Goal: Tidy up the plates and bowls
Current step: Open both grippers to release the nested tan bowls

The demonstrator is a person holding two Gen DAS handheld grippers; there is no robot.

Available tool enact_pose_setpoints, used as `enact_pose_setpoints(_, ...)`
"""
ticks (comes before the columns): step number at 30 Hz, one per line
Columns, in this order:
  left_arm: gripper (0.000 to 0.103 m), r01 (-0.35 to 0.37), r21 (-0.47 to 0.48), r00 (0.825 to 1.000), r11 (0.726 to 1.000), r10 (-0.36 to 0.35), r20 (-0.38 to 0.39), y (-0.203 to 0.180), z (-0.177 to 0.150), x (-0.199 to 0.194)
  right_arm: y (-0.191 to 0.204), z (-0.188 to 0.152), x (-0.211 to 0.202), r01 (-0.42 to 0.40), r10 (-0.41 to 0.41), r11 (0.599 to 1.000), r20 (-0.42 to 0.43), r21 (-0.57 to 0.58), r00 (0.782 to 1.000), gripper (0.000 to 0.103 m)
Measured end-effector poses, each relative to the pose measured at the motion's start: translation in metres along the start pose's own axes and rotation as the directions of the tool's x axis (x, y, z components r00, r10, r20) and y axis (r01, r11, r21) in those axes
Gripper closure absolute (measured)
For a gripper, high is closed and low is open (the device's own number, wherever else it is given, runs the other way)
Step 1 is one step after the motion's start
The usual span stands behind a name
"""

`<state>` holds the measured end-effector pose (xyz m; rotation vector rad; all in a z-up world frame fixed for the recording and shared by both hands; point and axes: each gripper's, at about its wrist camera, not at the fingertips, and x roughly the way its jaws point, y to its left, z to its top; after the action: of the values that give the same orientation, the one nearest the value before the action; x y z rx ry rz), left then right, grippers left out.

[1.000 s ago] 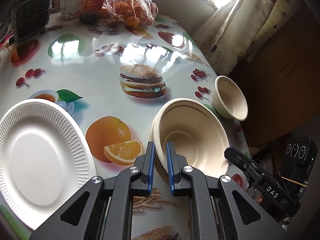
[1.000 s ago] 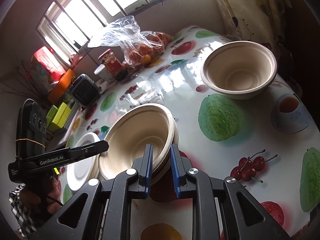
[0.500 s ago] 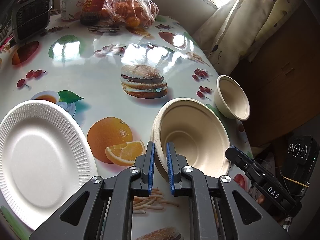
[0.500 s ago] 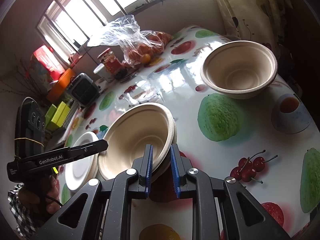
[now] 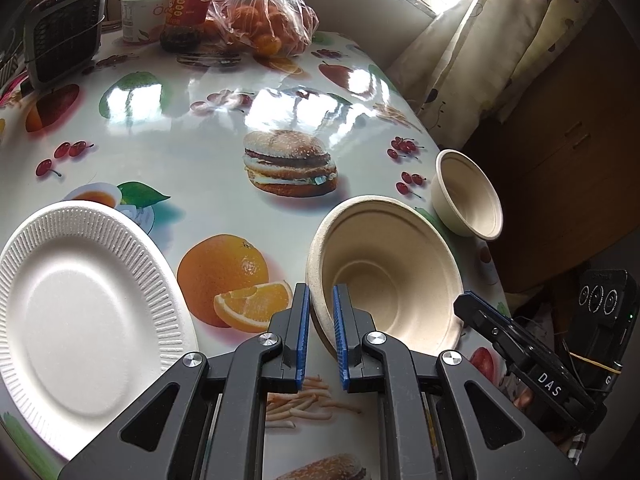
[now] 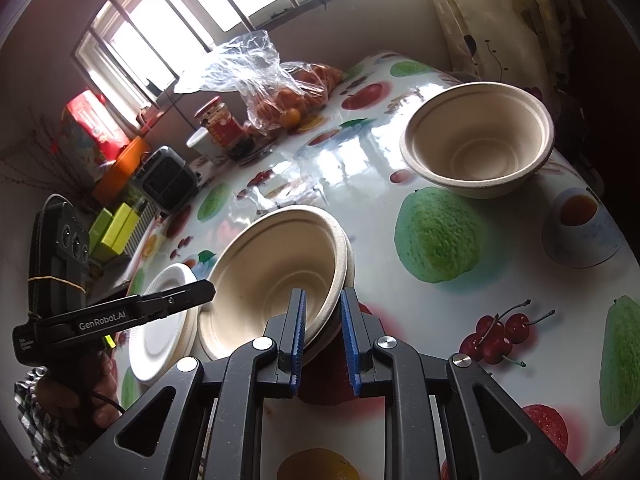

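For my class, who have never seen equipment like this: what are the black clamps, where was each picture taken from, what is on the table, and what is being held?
No robot here: a person holds a black two-finger clamp in each hand, each with a camera looking along its blue-padded fingers. One picture is from the left gripper, the other from the right gripper. Both are shut on opposite rims of the nested beige paper bowls, which are tilted. On the glossy fruit-print tablecloth lie a white ribbed paper plate, a second beige paper bowl, a clear bag of oranges, a red-labelled jar and a white tub.
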<state>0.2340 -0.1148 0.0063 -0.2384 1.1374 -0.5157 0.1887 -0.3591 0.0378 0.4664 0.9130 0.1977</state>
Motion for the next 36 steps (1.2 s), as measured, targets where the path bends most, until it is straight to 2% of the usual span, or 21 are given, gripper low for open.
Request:
enact_pose_setpoints(18, 0.091, -0.006, -0.002, 1.0, 1.0, 0.006, -0.004, 0.0001, -0.0009, 0.0002, -0.0012, 0.001, -0.0001, 0.002, -0.002, 1.0, 0.001, -0.003, 1.0, 0.085)
enact_pose_setpoints(33, 0.091, -0.063, 0.018, 0.998, 0.998, 0.063, 0.024, -0.0034, 0.0011, -0.0059, -0.0052, 0.0063, -0.0001, 0.013, -0.013, 1.0, 0.0, 0.0, 1.0, 0.085)
enact_pose_setpoints(36, 0.09, -0.08, 0.022, 0.997, 0.997, 0.079, 0.027, -0.0039, 0.0034, -0.0072, -0.0052, 0.0091, -0.0011, 0.022, -0.022, 1.0, 0.003, -0.007, 1.0, 0.081)
